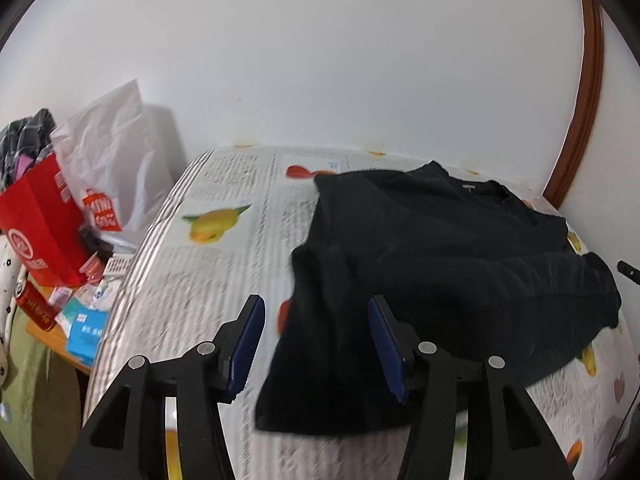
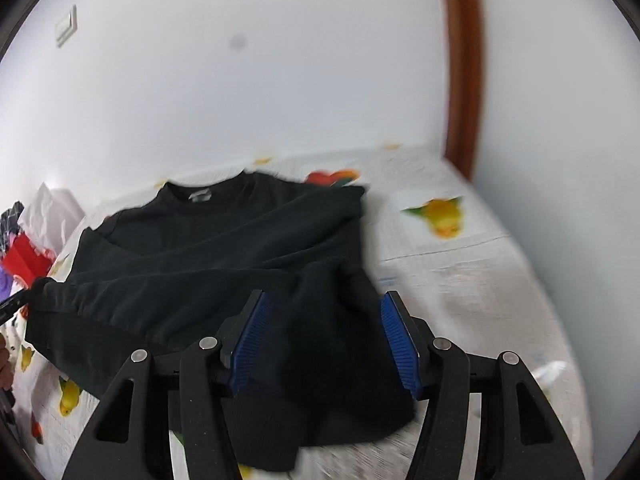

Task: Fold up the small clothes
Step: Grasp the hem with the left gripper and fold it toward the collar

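Note:
A black long-sleeved sweater [image 1: 432, 248] lies on the table with its collar towards the wall and both sleeves folded across the body. It also shows in the right wrist view [image 2: 224, 248]. My left gripper [image 1: 316, 312] is open over the sweater's near left hem, holding nothing. My right gripper [image 2: 324, 308] is open over the near right hem, holding nothing. Each view is blurred near the lower edge.
The table [image 1: 224, 264] has a white cloth printed with fruit and text and stands against a white wall. Left of it are a red box [image 1: 40, 220], a white plastic bag [image 1: 108, 160] and small cartons [image 1: 84, 332]. A brown door frame [image 2: 460, 64] stands at the right.

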A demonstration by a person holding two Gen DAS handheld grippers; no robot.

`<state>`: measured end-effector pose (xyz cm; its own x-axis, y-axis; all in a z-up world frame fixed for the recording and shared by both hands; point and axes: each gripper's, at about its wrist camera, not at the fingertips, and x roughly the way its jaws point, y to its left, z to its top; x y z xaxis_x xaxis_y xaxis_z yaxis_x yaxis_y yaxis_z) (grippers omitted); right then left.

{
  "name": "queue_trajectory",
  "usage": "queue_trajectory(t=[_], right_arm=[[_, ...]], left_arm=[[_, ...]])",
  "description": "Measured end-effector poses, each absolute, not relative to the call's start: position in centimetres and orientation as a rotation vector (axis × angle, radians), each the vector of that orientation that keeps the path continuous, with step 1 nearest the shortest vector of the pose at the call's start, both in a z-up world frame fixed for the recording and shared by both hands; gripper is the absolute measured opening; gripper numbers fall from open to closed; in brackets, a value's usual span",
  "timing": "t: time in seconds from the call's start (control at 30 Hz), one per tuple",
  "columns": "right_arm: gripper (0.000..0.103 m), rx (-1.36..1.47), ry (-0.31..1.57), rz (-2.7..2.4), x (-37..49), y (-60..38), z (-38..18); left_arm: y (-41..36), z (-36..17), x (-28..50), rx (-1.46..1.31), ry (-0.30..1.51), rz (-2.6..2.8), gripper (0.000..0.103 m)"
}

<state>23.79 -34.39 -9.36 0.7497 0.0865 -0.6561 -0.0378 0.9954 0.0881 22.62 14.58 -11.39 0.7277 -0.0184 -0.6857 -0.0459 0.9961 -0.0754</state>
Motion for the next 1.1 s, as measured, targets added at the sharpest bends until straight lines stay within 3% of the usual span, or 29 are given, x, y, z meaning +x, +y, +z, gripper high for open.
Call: queue_trajectory(t=[0.37, 0.57, 0.6, 0.63, 0.7, 0.73, 1.1], right_arm=[[0.058, 0.202, 0.859, 0.069, 22.9, -37.6, -14.4], [0.057, 0.247, 0.913, 0.092, 25.8, -36.3, -16.0], [0.053, 0.259, 0.916, 0.098, 26.0, -36.2, -16.3], [0.042, 0.276, 0.915, 0.119, 26.2, -36.0, -16.5], [0.032, 0.284, 0.907, 0.131, 26.1, -35.6, -16.4], [0.025, 0.257, 0.89, 0.143, 25.8, -35.2, -16.2], [0.022, 0.216, 0.88, 0.178, 18.2, -36.2, -15.2]], left_arm=[[17.8, -16.5, 22.5, -0.231, 0.876, -0.027, 0.056], [16.8, -16.9, 24.1, -0.222, 0.884, -0.056, 0.054], [16.7, -17.0, 24.2, -0.225, 0.882, -0.057, 0.048], [16.7, -17.0, 24.1, -0.24, 0.881, -0.082, 0.033], [16.5, -16.8, 23.8, -0.255, 0.876, -0.118, 0.014], [16.2, -16.6, 23.5, -0.226, 0.865, -0.096, 0.009], [15.9, -16.1, 16.7, -0.219, 0.882, -0.127, 0.008]])
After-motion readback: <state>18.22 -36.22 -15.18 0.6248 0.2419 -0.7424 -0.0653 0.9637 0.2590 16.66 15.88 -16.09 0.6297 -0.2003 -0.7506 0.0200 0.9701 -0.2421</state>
